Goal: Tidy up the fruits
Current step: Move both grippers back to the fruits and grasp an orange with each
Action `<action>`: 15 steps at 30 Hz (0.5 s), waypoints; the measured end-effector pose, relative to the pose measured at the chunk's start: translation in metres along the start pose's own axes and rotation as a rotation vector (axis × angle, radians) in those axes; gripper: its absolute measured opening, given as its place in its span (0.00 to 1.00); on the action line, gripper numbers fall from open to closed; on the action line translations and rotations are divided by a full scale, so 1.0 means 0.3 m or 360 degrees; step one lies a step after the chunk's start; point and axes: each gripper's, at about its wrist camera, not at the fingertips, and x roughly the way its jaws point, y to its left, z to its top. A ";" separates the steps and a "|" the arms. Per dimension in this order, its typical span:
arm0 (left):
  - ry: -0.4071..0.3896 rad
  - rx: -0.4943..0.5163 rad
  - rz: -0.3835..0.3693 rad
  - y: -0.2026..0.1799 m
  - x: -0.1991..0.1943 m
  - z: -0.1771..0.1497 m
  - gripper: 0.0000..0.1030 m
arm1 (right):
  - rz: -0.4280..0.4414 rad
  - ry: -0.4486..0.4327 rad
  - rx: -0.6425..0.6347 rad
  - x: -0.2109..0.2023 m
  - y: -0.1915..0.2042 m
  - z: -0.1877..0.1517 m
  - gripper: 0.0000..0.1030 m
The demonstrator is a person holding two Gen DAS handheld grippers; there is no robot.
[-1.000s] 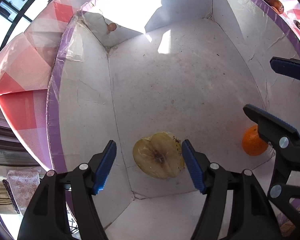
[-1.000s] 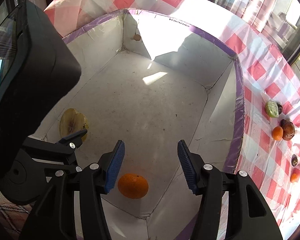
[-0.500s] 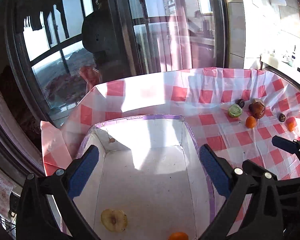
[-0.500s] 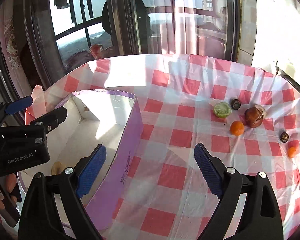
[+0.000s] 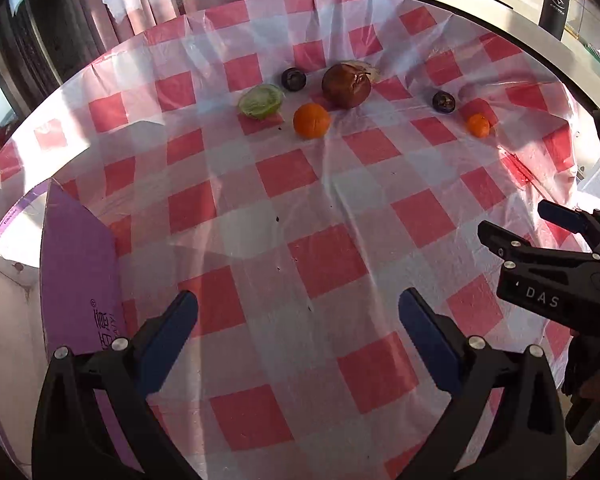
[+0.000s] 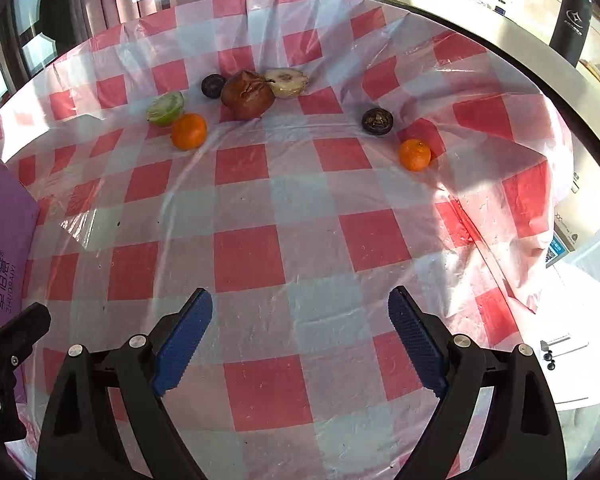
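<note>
Several fruits lie at the far side of the checked tablecloth (image 5: 312,256): a green cut half (image 5: 261,101), an orange (image 5: 311,120), a brown wrinkled fruit (image 5: 346,85), two dark round fruits (image 5: 293,79) (image 5: 443,101) and a small orange (image 5: 478,125). In the right wrist view the same group shows, with the orange (image 6: 188,131), the brown fruit (image 6: 248,95), a pale cut half (image 6: 287,79) and the small orange (image 6: 415,155). My left gripper (image 5: 298,322) is open and empty. My right gripper (image 6: 300,320) is open and empty, well short of the fruits.
The purple-edged white box (image 5: 80,264) stands at the left; its corner also shows in the right wrist view (image 6: 4,240). The right gripper's body (image 5: 556,272) sits at the right of the left wrist view. A black bottle (image 6: 572,24) stands on the counter beyond the table.
Both grippers have left the box, where an apple half and an orange lay, and swung right to face the fruits on the cloth. Both stay open and empty.
</note>
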 end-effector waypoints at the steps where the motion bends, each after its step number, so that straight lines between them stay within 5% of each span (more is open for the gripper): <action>1: 0.0024 -0.0016 0.0025 -0.012 0.035 -0.002 0.97 | -0.0023 0.0007 0.0009 0.031 -0.032 0.010 0.83; 15: 0.0027 -0.0177 0.0288 -0.041 0.286 0.102 0.97 | -0.0334 -0.0183 0.0374 0.363 -0.225 0.288 0.74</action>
